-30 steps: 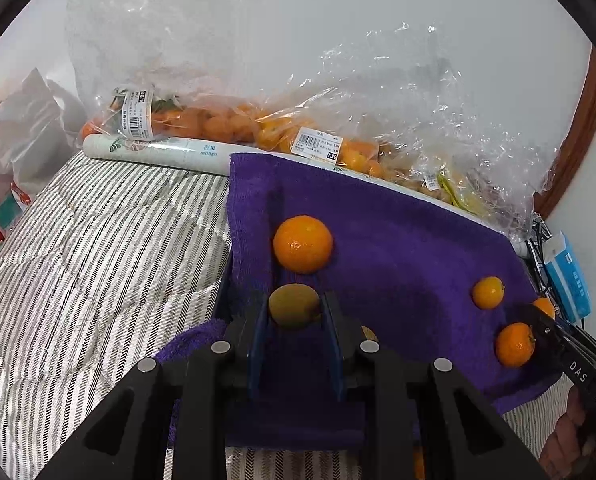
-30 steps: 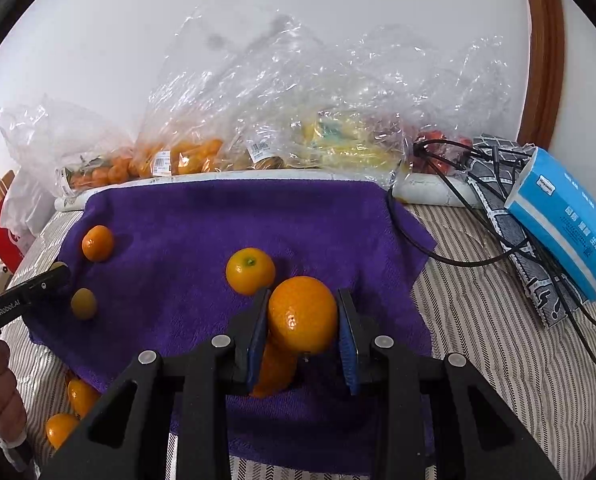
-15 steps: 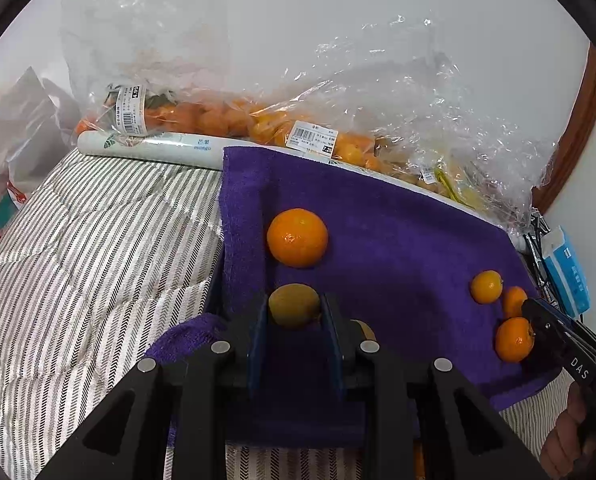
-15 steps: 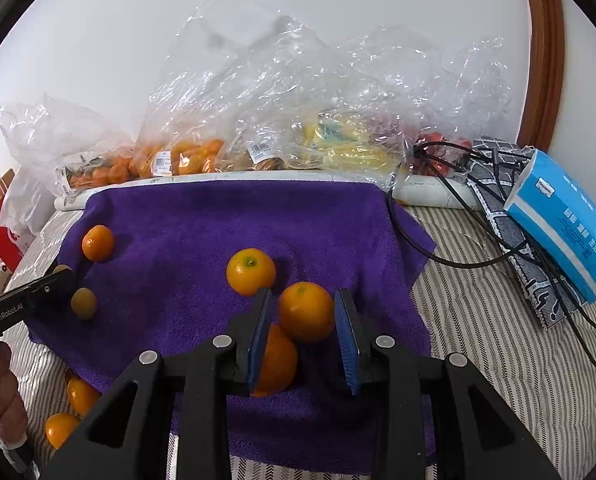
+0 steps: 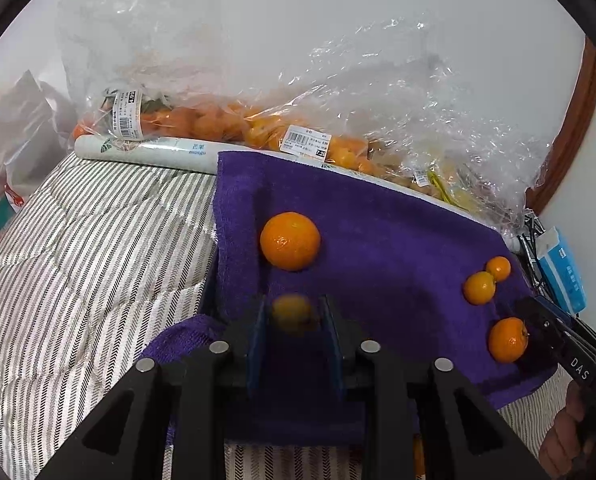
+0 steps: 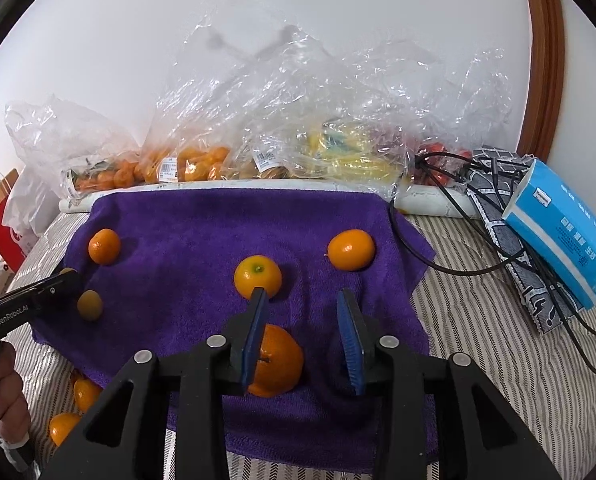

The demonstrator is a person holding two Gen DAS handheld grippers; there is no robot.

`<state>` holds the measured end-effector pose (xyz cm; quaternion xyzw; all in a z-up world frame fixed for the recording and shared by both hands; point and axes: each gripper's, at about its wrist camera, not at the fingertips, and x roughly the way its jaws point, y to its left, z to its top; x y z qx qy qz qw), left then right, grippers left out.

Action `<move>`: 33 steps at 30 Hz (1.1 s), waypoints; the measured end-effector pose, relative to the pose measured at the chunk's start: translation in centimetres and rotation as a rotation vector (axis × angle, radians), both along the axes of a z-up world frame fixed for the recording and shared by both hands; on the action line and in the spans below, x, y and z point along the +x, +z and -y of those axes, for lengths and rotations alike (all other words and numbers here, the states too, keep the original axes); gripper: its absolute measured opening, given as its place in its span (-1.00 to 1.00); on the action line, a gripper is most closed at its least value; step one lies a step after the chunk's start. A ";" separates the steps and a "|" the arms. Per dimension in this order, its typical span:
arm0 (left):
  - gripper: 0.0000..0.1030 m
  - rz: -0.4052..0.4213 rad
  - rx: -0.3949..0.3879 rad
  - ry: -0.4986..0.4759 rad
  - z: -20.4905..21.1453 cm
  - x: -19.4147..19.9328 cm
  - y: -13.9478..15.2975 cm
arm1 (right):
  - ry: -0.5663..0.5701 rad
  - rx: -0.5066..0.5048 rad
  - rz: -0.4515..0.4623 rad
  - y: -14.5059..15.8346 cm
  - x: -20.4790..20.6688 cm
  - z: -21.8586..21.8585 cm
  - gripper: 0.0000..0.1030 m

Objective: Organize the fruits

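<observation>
Four oranges (image 6: pixel 257 282) sit spread on the purple towel (image 6: pixel 201 232), plus a small greenish fruit (image 6: pixel 89 305) at its left edge; I reckon we're approx halfway. My right gripper (image 6: pixel 302 316) is spread wide, nothing in it. Left gripper (image 5: pixel 293 314): blurred fruit betw the jaws, can't tell if gripped. Two oranges (image 6: pixel 63 426) off-towel, partly cut off.

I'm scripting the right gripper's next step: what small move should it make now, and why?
Probably shift slightly left. The right gripper is open with only purple towel between its fingers, while the nearest orange sits partly behind its left finger, off centre. Closing now would likely catch nothing or nudge it.
</observation>
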<state>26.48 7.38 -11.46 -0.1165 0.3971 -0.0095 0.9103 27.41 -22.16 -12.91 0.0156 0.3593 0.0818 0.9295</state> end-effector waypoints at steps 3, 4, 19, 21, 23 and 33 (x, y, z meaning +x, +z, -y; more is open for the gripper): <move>-0.31 0.008 0.001 -0.004 0.1 -0.1 0.2 | 0.003 -0.003 0.002 0.0 -0.1 -0.1 -0.23; -0.31 0.009 0.005 -0.004 0.2 -0.1 0.2 | 0.004 -0.005 0.002 0.0 -0.1 -0.1 -0.22; -0.25 0.018 0.005 -0.006 0.2 -0.3 0.5 | 0.025 -0.034 0.020 0.1 -0.5 -0.9 -0.17; -0.25 0.018 0.006 -0.006 0.2 -0.2 0.5 | 0.026 -0.031 0.019 0.1 -0.5 -0.9 -0.17; -0.25 0.017 0.006 -0.007 0.2 -0.2 0.5 | 0.028 -0.026 0.019 0.2 -0.5 -0.8 -0.17; -0.24 0.012 0.009 -0.011 0.4 -0.3 0.5 | 0.042 -0.024 0.019 0.2 -0.7 -1.1 -0.17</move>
